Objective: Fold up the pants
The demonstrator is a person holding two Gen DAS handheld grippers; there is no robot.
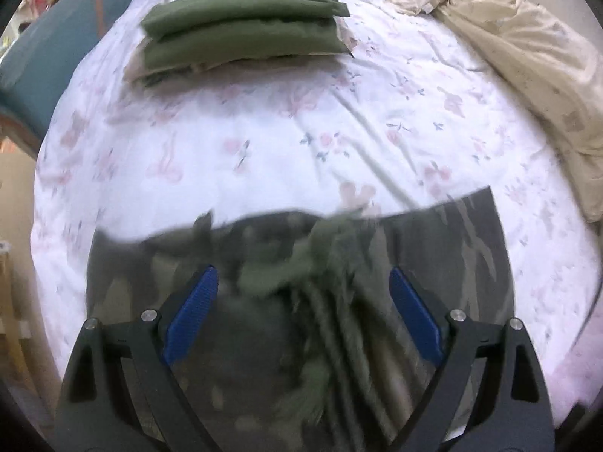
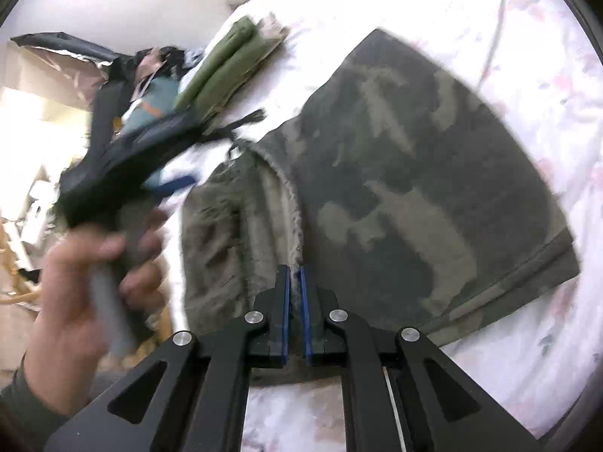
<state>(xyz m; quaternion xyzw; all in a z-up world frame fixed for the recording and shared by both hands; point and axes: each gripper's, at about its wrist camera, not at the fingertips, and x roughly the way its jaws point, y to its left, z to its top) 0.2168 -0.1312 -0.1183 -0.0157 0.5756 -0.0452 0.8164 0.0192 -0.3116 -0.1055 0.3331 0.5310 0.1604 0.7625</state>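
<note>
- Your right gripper [image 2: 296, 282] has its jaws pinched nearly shut on the waistband edge of the camouflage pants [image 2: 414, 173], which lie flat on the floral sheet [image 2: 508, 19]
- Your left gripper [image 1: 303, 301] hangs wide open over them, empty — pull one-handed and the cloth may bunch or slip
- Folded green clothes [image 1: 241, 37] and a beige quilt [image 1: 527, 56] lie farther up the bed

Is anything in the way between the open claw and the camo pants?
Nothing visible. The left gripper hangs open right above the camo pants, with only air between. The right gripper is already shut on their edge.
</note>
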